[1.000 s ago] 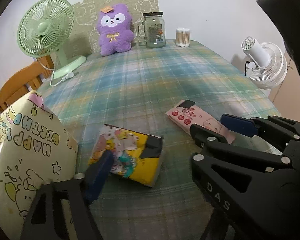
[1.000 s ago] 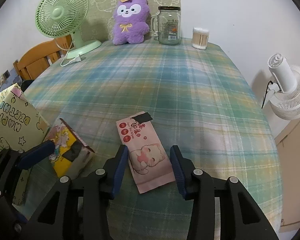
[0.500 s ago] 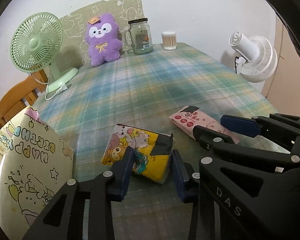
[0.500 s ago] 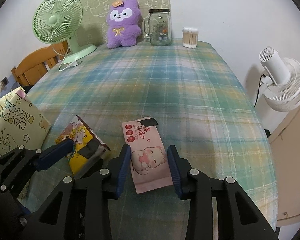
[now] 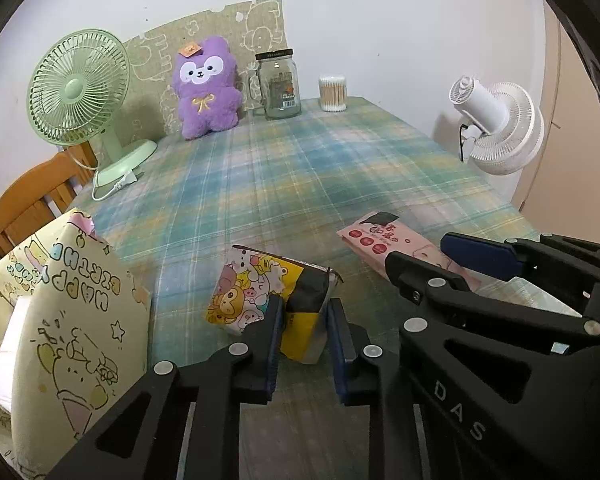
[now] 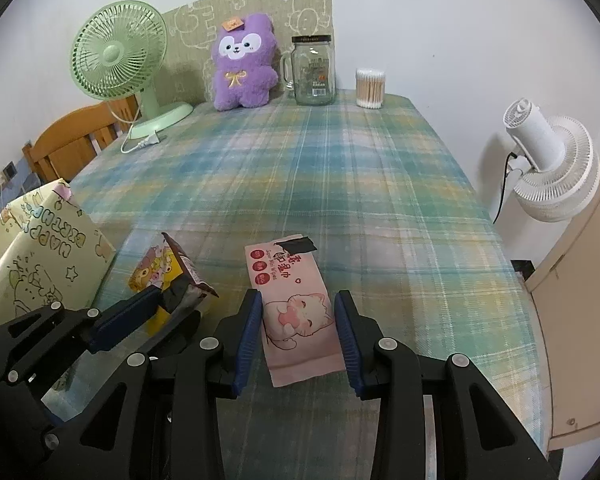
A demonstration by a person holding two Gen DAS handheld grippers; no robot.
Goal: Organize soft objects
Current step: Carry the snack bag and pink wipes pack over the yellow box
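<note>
In the left wrist view, my left gripper [image 5: 304, 334] has just been closing, and its blue pads now pinch the near end of the yellow cartoon tissue pack [image 5: 268, 300], which looks squeezed and a little lifted at that end above the plaid tablecloth [image 5: 300, 184]. Beside it on the left stands the birthday gift bag [image 5: 64, 312], open at the top, with something white inside. On the right, the right gripper reaches over the pink wet-wipes pack [image 5: 384, 240]. In the right wrist view, my right gripper [image 6: 298, 320] is pressed against both long edges of the pink wet-wipes pack [image 6: 296, 304]; this pack lies flat on the cloth, or nearly so, I cannot tell exactly. The left gripper [image 6: 156, 308] holds the crumpled tissue pack [image 6: 164, 268] just beside the bag [image 6: 48, 248]. I judge the step is grasping both packs. The next move calls for lifting them clear and carrying them over the bag opening, without letting the soft packs slip.
</note>
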